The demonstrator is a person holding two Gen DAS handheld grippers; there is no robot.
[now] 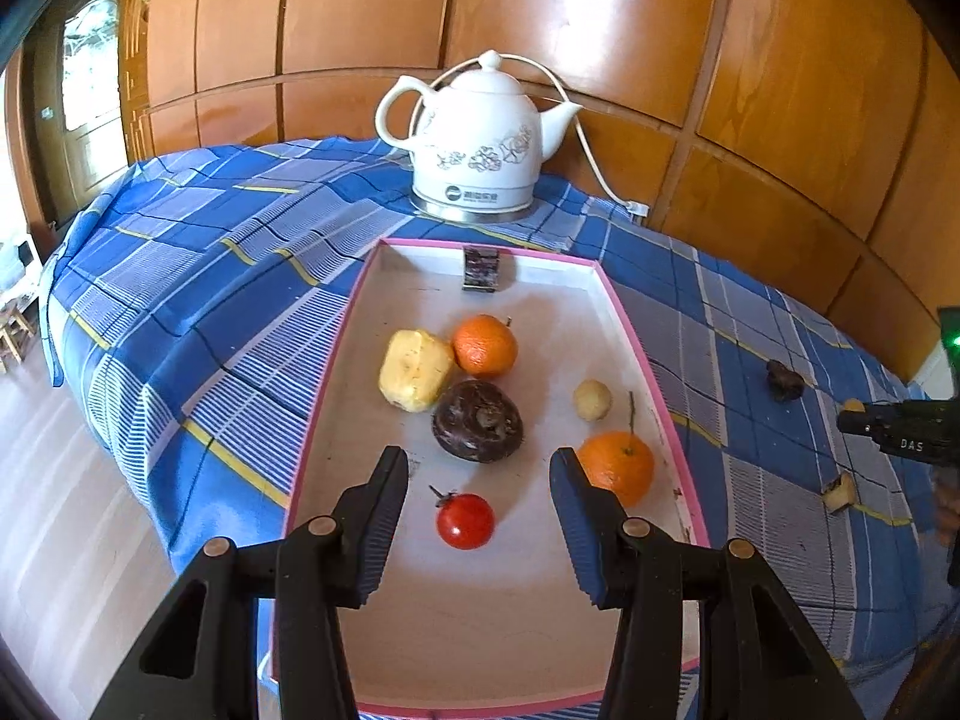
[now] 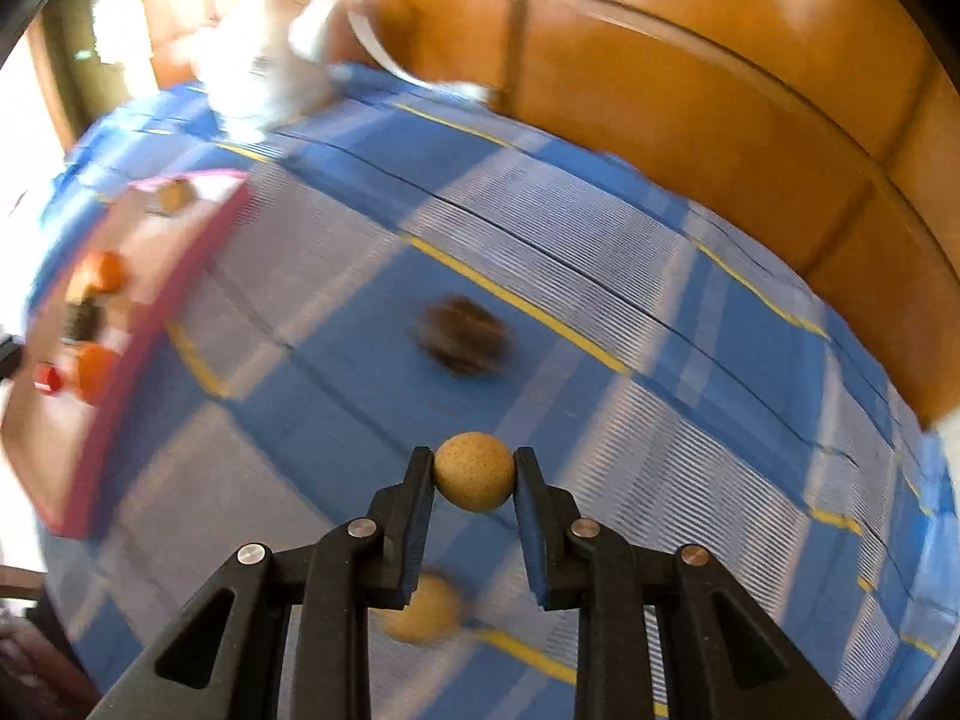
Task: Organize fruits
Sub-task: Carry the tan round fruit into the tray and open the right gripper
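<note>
A pink-rimmed tray lies on the blue checked cloth. It holds two oranges, a yellow peeled fruit, a dark purple fruit, a small tan fruit and a red tomato. My left gripper hovers open over the tray's near part, nothing between its fingers. My right gripper is shut on a small tan round fruit, lifted above the cloth. Below it lies another tan fruit. A dark fruit rests on the cloth farther off. The tray shows blurred at left.
A white ceramic kettle with its cord stands behind the tray, against the wooden wall panels. A small dark box leans at the tray's far wall. On the cloth right of the tray lie a dark fruit and a pale piece.
</note>
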